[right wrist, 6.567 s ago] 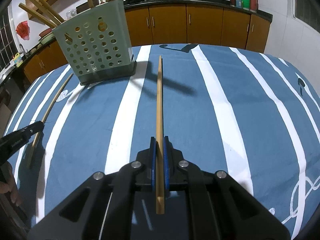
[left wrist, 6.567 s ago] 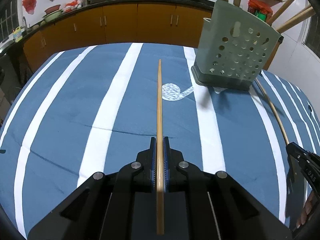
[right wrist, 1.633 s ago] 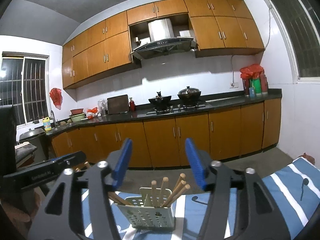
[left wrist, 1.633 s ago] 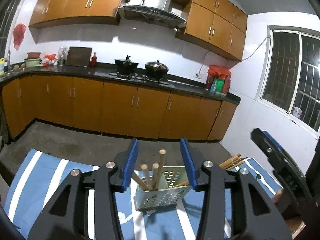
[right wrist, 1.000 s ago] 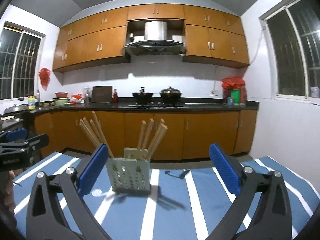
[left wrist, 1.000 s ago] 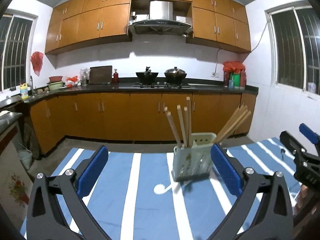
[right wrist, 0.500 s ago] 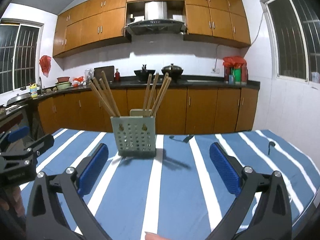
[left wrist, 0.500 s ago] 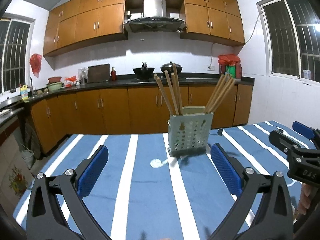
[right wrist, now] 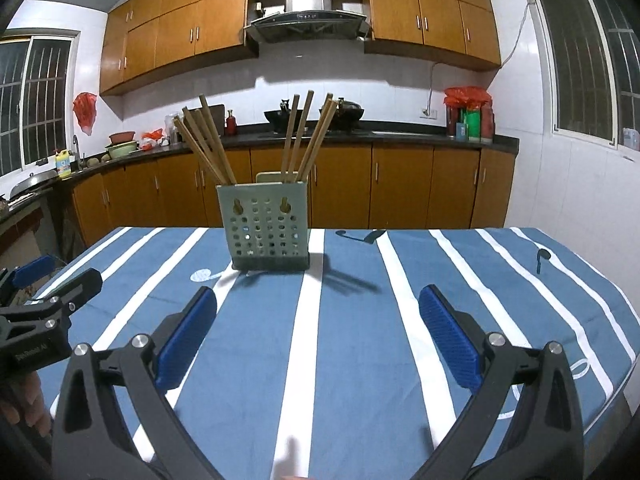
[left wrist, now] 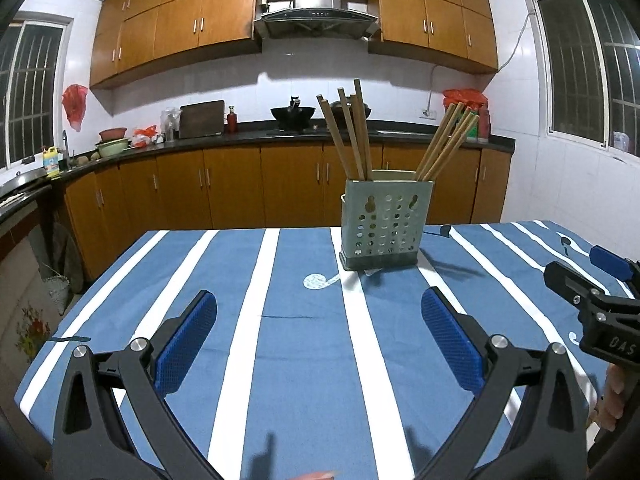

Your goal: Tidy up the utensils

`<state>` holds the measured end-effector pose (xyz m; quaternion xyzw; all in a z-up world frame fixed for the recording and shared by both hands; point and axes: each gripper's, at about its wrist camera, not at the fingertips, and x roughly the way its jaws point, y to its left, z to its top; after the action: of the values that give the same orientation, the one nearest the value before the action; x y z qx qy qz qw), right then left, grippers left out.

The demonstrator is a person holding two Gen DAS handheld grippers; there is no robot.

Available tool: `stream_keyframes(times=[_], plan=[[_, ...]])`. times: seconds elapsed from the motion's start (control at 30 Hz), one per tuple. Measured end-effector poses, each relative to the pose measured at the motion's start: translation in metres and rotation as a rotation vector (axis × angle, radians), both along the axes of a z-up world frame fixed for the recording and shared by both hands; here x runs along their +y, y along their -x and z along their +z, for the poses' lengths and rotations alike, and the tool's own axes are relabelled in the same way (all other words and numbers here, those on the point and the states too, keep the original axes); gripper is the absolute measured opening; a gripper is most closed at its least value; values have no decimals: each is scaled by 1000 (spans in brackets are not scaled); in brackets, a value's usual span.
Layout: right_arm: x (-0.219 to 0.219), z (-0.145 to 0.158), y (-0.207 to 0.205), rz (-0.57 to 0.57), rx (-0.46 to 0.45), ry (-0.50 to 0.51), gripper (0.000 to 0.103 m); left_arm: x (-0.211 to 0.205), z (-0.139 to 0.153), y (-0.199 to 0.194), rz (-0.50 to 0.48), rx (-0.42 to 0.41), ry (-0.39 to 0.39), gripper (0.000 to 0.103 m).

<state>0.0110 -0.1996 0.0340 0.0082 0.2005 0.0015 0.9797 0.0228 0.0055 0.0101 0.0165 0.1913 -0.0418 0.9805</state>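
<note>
A pale green perforated utensil holder [left wrist: 385,226] stands upright on the blue-and-white striped tablecloth [left wrist: 304,340], with several wooden chopsticks [left wrist: 352,136] sticking up out of it in two bunches. It also shows in the right wrist view [right wrist: 269,227], its chopsticks [right wrist: 298,138] fanned out. My left gripper [left wrist: 319,322] is wide open and empty, held back from the holder above the cloth. My right gripper [right wrist: 318,320] is wide open and empty, also back from the holder. Each gripper shows at the edge of the other's view.
The table's far edge lies just behind the holder. Orange kitchen cabinets [left wrist: 240,188] and a dark counter with woks run along the back wall. The table's right edge [right wrist: 624,320] drops off near the white wall.
Both grippers held a chopstick earlier; now both are open and empty, and the chopsticks stand in the holder. Over the last second both grippers have drawn back and lowered, level with the table.
</note>
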Motion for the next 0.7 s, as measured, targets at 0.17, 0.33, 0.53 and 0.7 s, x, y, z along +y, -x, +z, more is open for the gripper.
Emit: stream_keyframes(times=[0.17,0.33,0.53,0.7], plan=[[-3,-4,-1,-5,11,-8,99,0,-3,1,-6,9,17,101],[-6,-7,-2,-11,25,-17,99,-1,-5,1,-6,15,22,101],[-7,-9,-3,-14,34,-22,99,-1,-6,2,-2,18,25,101],[-8,-9,-3,-14,35,-24,99,0,-6,1,0,20,31,101]])
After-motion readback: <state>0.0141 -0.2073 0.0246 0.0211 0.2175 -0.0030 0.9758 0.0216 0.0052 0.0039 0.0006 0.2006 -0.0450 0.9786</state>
